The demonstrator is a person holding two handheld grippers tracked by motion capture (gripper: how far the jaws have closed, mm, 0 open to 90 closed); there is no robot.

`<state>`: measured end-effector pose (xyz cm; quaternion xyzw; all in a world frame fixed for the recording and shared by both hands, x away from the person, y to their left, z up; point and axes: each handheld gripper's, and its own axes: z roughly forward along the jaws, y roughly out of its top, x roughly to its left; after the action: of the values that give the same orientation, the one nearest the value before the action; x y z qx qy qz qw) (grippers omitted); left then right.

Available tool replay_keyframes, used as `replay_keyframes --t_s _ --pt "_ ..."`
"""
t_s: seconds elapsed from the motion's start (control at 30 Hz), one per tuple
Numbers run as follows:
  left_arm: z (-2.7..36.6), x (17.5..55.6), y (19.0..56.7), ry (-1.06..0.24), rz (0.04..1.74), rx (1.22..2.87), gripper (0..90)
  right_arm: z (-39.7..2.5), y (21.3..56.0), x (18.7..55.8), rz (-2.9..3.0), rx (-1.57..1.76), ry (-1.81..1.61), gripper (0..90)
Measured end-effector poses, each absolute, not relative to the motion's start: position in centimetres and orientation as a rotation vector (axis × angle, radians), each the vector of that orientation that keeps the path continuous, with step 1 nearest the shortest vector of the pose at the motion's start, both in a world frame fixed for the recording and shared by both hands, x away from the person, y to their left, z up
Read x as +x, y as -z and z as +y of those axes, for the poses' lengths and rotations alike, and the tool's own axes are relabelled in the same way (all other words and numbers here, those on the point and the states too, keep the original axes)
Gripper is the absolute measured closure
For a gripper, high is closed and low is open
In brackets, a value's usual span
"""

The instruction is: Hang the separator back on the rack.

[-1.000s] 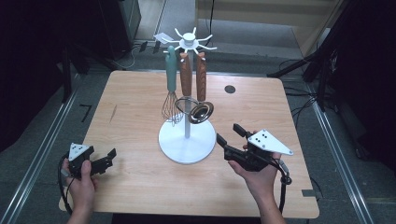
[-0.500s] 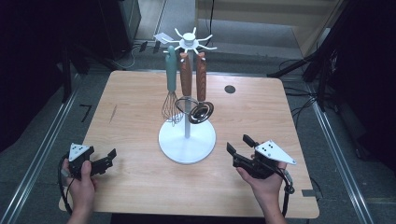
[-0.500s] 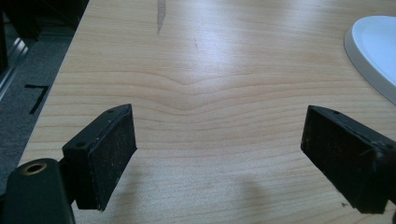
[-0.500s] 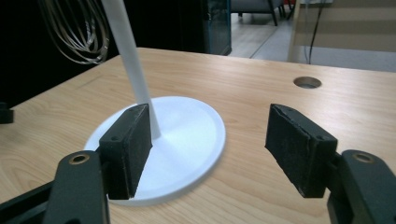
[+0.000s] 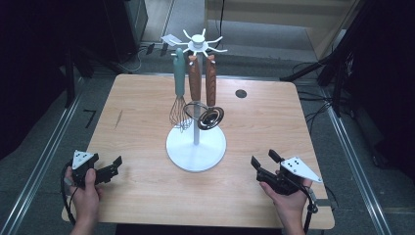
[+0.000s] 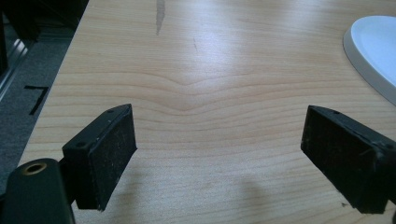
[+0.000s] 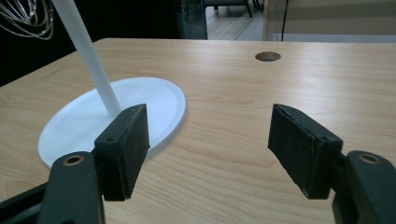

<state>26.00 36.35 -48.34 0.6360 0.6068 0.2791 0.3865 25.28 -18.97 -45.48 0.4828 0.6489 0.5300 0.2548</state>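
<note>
High view puts your left gripper (image 5: 111, 166) at the near left corner of the worktop (image 5: 274, 122) and your right gripper (image 5: 264, 164) near the front right edge, with the white utensil stand (image 5: 196, 147) between them, set toward the middle of the worktop and well apart from both. From the stand's top hang a whisk (image 5: 180, 105) with a teal handle and two wooden-handled utensils (image 5: 210, 98), all clear of your hands. Your left gripper's fingers (image 6: 105, 154) stand wide apart over bare wood in the left gripper view, holding nothing; the stand's round base (image 6: 373, 51) shows at the upper right, well off from the right-hand finger. Your right gripper's fingers (image 7: 126, 149) are likewise spread wide and hold nothing in the right gripper view; the stand's base (image 7: 84, 126) lies ahead and to the left, just behind the left-hand finger, with its white pole (image 7: 88, 53) rising from it and the whisk's wires (image 7: 28, 18) at the top left corner. A round hole (image 7: 267, 56) in the worktop lies far ahead, between the fingers' line.
</note>
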Motion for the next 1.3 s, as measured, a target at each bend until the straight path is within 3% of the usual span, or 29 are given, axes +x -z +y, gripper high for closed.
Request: replay_keyframes --t_s 1.3 --pt "36.2 25.9 48.3 -0.71 1.511 1.646 9.7 -27.4 49.5 24.5 1.646 1.503 -1.241 28.6"
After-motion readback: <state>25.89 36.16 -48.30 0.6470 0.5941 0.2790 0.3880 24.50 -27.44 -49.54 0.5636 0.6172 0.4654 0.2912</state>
